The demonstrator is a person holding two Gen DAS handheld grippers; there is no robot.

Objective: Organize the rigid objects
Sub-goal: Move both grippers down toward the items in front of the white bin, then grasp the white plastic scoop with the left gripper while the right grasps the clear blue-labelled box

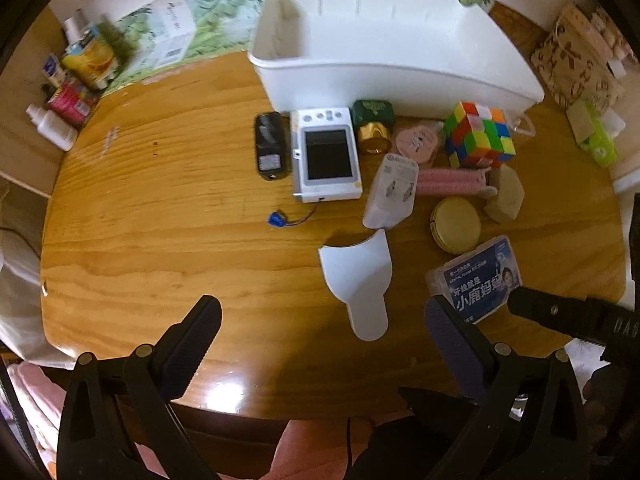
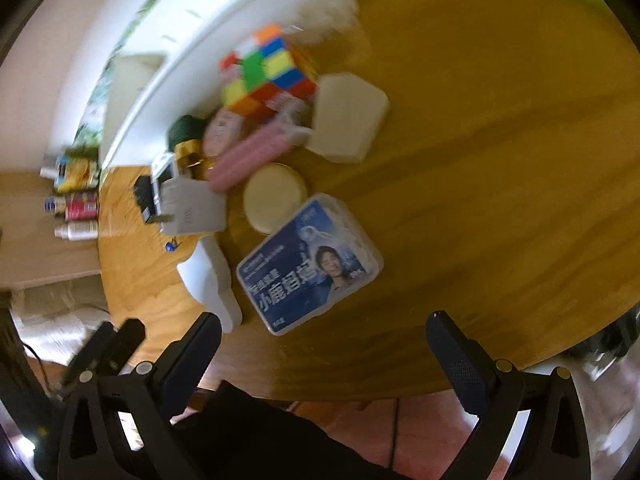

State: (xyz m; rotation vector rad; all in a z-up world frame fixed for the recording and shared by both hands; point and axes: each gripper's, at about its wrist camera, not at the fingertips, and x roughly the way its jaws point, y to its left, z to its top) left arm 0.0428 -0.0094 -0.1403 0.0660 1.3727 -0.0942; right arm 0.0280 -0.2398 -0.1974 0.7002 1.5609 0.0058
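A white bin (image 1: 328, 68) stands at the back of the wooden table (image 1: 160, 208). In front of it lie a colourful cube (image 1: 478, 134), a white device with a screen (image 1: 326, 156), a black box (image 1: 271, 146), a white plug adapter (image 1: 390, 192), a white scoop (image 1: 360, 280), a round tin (image 1: 456, 224) and a blue floss box (image 1: 478, 280) (image 2: 308, 264). My left gripper (image 1: 324, 320) hangs open above the table's near edge, just short of the scoop. My right gripper (image 2: 324, 340) is open too, just short of the floss box; one of its fingers (image 1: 560, 312) shows in the left wrist view.
Bottles and packets (image 1: 76, 80) crowd the back left corner. A patterned bag (image 1: 576, 56) and a green tissue pack (image 1: 596, 136) sit at the back right. A pink roller (image 1: 448, 182), a beige hexagonal box (image 1: 504, 196) and a green-gold bottle (image 1: 372, 124) lie among the objects.
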